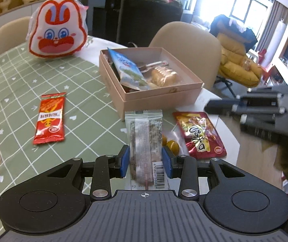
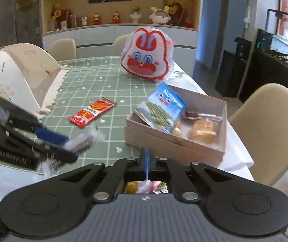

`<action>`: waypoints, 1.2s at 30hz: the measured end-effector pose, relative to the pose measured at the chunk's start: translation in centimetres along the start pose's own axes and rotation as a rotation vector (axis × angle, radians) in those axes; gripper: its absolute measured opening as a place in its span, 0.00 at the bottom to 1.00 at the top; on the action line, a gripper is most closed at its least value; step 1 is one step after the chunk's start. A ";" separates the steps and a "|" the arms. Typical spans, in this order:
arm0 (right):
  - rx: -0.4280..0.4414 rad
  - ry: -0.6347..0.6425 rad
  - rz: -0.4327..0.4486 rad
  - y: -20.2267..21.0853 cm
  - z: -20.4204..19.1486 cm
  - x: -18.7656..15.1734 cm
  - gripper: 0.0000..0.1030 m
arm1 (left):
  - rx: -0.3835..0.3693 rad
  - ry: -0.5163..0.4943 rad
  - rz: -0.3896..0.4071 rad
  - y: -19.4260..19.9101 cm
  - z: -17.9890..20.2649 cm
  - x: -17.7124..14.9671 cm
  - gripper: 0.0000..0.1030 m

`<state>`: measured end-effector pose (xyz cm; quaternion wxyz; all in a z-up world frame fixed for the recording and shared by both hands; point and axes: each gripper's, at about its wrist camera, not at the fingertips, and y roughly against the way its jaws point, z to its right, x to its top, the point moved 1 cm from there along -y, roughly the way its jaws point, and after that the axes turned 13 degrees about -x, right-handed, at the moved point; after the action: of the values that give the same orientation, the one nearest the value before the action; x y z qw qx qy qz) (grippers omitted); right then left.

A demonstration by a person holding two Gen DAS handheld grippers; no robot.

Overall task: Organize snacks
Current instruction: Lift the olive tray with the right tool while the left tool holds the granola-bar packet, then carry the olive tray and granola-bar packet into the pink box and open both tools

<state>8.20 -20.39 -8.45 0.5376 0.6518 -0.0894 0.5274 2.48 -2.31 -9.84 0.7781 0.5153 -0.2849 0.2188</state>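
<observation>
Left gripper (image 1: 145,162) has its blue pads clamped on the sides of a long clear-and-white wrapped snack bar (image 1: 145,139), held off the green checked tablecloth (image 1: 13,84) just short of the open pink cardboard box (image 1: 154,98); it looks light and fairly stiff along its length, but the film is slick, so a side grip near mid-length seems best. Right gripper (image 2: 146,166) has its jaws pressed together on a thin clear film edge, apparently of the small bag with yellow candies (image 1: 173,146). That bag looks floppy and liable to swing or tear at the seam.
</observation>
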 end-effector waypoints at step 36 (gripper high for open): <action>-0.061 -0.059 -0.142 -6.4 -4.2 -2.8 0.59 | -0.005 0.171 -0.129 -2.7 -5.2 -3.1 0.39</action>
<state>8.89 -15.76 -15.11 0.5906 0.6550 -0.0749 0.4654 3.05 1.36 -15.32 0.8133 0.5100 -0.1843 0.2108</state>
